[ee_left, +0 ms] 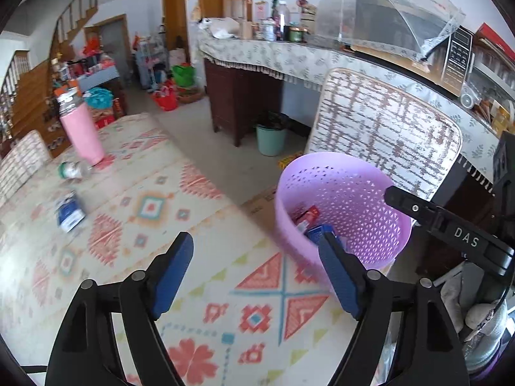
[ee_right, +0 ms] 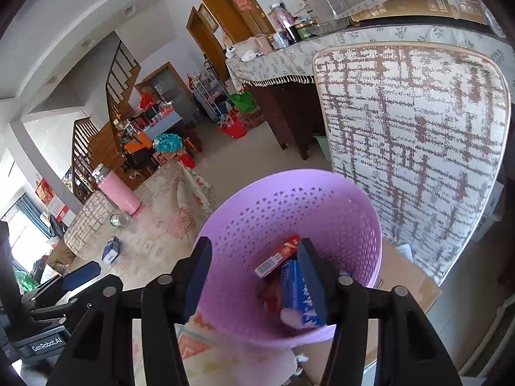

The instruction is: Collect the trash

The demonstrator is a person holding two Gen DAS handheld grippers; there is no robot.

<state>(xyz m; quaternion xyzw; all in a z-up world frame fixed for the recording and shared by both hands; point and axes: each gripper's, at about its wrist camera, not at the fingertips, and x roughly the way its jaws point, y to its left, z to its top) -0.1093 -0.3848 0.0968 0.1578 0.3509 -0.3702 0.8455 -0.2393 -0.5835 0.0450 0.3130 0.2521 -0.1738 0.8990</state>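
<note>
Right wrist view looks down over the patterned surface (ee_right: pixel 167 225) toward a tall-backed chair (ee_right: pixel 415 135), with the purple basket (ee_right: pixel 289 206) standing at the surface's edge just ahead of the right tongs (ee_right: pixel 254 267). Those tongs are apart with nothing between them, poised over the basket's mouth; inside lie a red box (ee_right: pixel 276 257) and a blue box (ee_right: pixel 299 292), so my guess is a drop has just been completed. From the left wrist view, the left tongs (ee_left: pixel 257 267) also stand apart and empty above the cloth, the basket (ee_left: pixel 341 206) just to their right. Trash is not yet all collected: a blue carton (ee_left: pixel 69 214) lies flat well away from both tongs, and beyond it a clear bottle (ee_left: pixel 74 170) lies on its side, just beside an upright pink flask (ee_left: pixel 82 128), which looks like a keeper rather than rubbish. The next move, I'd judge, calls for reaching across the surface to the carton, closing on its narrow sides, and carrying it back over the basket's rim without nudging the basket off the edge.
</note>
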